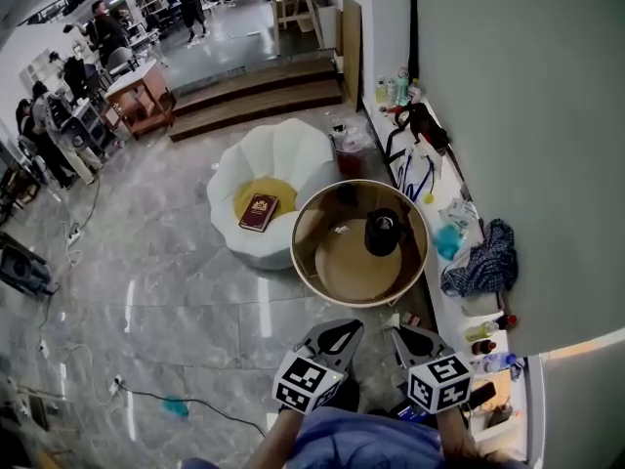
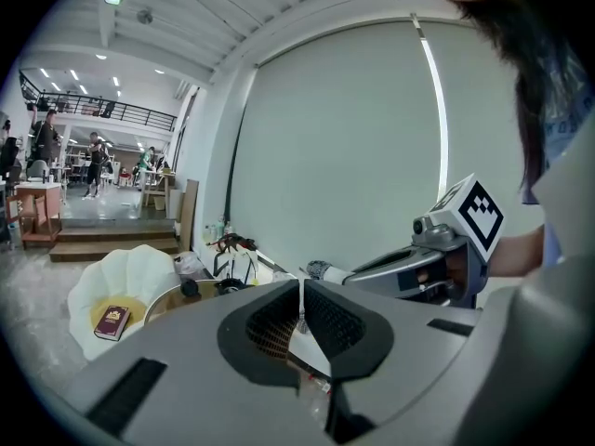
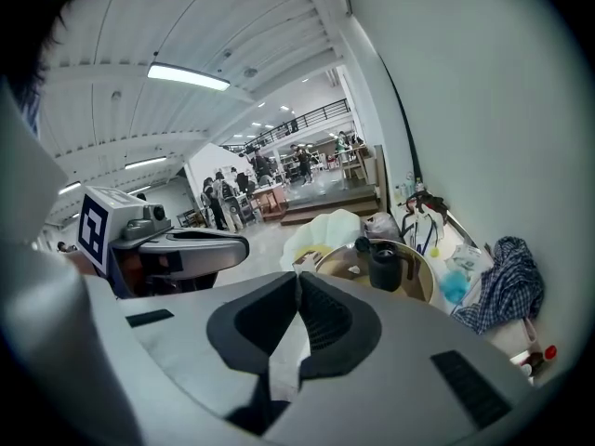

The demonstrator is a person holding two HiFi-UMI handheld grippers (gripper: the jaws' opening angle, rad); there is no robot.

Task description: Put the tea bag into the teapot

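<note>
left gripper (image 2: pixel 302 291): fingers pressed together tip to tip, gripping nothing. right gripper (image 3: pixel 297 279): same, fingers closed on each other. in the head view both sit side by side close to the person's body, near edge of frame, apart from the table.

teapot (image 1: pixel 383 233): dark, upright, on the right part of the round table (image 1: pixel 314 279). its contents can't be made out. tea bag (image 1: pixel 342 230): small white scrap lying on the tabletop left of the teapot, not touching it.

the table is brown with a raised pale rim. just left of it is a white scalloped seat (image 1: pixel 298 149) holding a yellow cushion (image 1: pixel 283 189), with a dark red book (image 1: pixel 259 212) on the cushion.

right side: white ledge (image 1: pixel 452 320) along the grey wall, carrying bottles (image 1: pixel 395 90), cables and a blue checked cloth (image 1: pixel 483 260).

floor (image 1: pixel 156 262): grey polished stone. behind it, wooden steps (image 1: pixel 256 96) lead up to a raised area. people (image 1: pixel 103 29) stand at desks far left.
</note>
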